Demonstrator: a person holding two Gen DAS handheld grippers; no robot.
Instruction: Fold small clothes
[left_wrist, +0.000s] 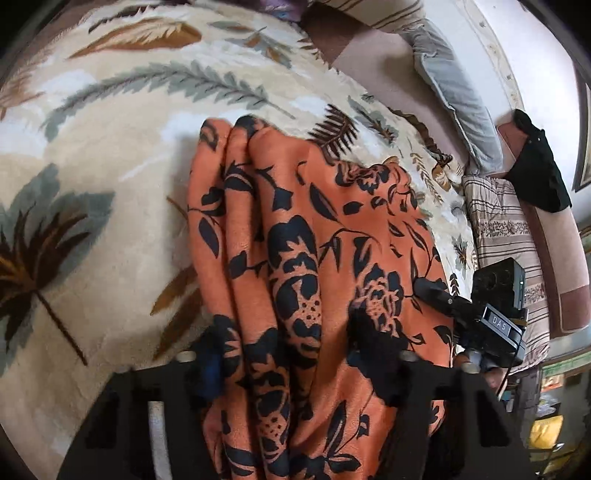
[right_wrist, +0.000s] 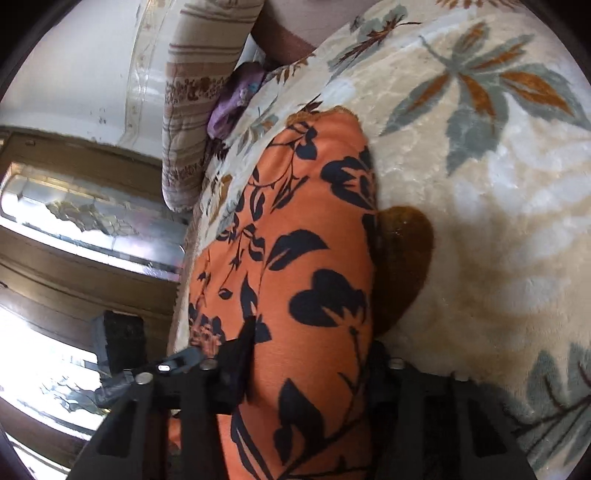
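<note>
- Orange cloth (left_wrist: 314, 258) with a black flower-and-leaf print is the task's thing; it hangs bunched in long folds from both sets of tongs, above a cream blanket (left_wrist: 110, 155) patterned with grey and brown leaves.
- Left tongs (left_wrist: 291, 354), in the left wrist view: the orange cloth runs between the two dark fingers and covers most of them, so the tongs are pinching the cloth, with several gathered pleats fanning away from the grip toward the blanket.
- Right tongs (right_wrist: 310, 354), in the right wrist view: the orange cloth passes between the black fingers as one smooth, rounded band; these tongs are also pinching the cloth.
- In the left wrist view the right tongs appear at the right edge of the orange cloth, with a black camera block behind them; in the right wrist view part of the other tool shows to the left of the cloth.
- Far end of the orange cloth lies against or just above the cream blanket; I cannot tell which.
- A large brown leaf shape printed on the blanket shows just beside the right edge of the orange cloth in the right wrist view.
- Beyond the orange cloth, past the blanket's edge: a grey pillow (left_wrist: 454, 96), a striped quilt (left_wrist: 517, 236), and a black garment (left_wrist: 539, 170) draped over a pinkish edge.
- To the left of the orange cloth in the right wrist view: a striped bolster (right_wrist: 199, 103) and a small purple item (right_wrist: 232, 107) tucked against it.
</note>
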